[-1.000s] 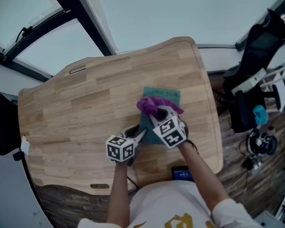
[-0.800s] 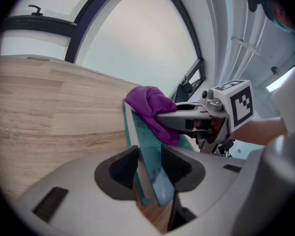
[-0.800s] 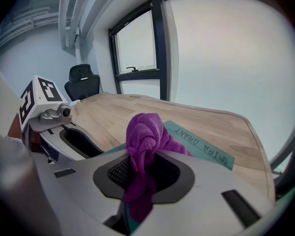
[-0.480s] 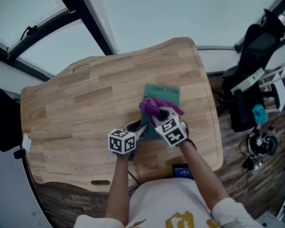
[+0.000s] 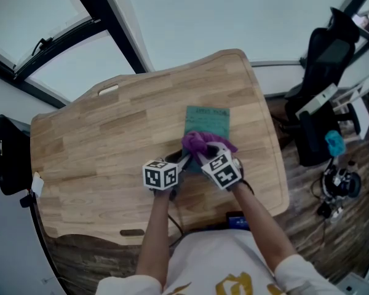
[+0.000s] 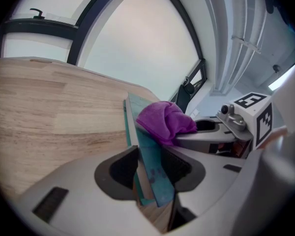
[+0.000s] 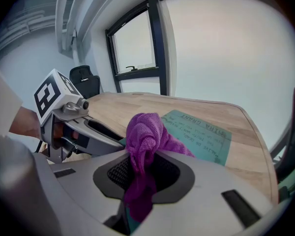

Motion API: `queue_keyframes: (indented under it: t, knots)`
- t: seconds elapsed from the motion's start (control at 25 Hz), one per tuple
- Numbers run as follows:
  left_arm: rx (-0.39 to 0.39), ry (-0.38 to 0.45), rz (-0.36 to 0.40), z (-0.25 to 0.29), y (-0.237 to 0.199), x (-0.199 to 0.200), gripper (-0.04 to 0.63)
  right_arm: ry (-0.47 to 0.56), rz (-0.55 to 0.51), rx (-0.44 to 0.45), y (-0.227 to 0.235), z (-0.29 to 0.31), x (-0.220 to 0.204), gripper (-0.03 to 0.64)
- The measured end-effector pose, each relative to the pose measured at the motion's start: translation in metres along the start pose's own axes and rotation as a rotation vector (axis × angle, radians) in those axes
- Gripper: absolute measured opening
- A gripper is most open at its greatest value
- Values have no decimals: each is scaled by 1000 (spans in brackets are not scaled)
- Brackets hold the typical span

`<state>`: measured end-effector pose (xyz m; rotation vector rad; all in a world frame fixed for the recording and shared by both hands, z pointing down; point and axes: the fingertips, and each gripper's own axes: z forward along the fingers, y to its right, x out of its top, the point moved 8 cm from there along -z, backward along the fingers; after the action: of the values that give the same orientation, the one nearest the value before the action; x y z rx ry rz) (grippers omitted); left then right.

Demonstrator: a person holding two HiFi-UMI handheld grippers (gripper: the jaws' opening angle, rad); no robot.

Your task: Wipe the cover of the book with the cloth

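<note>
Jaws of the left gripper [image 6: 150, 175] clamp the near-left edge of the teal book [image 6: 146, 149], apparently steadying it on the table [image 5: 104, 146]. The right gripper [image 7: 143, 168] pinches the purple cloth [image 7: 146, 129], bunched on the cover's near end for wiping.
</note>
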<state>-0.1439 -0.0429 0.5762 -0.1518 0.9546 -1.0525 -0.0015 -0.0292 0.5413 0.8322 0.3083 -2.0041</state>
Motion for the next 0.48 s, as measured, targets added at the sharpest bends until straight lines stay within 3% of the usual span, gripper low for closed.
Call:
queue_keyframes:
  t: [0.24, 0.48]
  knots:
    - [24, 17, -11, 0, 0, 0, 150, 3, 1, 4, -9, -7, -7, 74]
    - [58, 44, -85, 0, 3, -6, 149, -4, -30, 15, -15, -8, -13, 74]
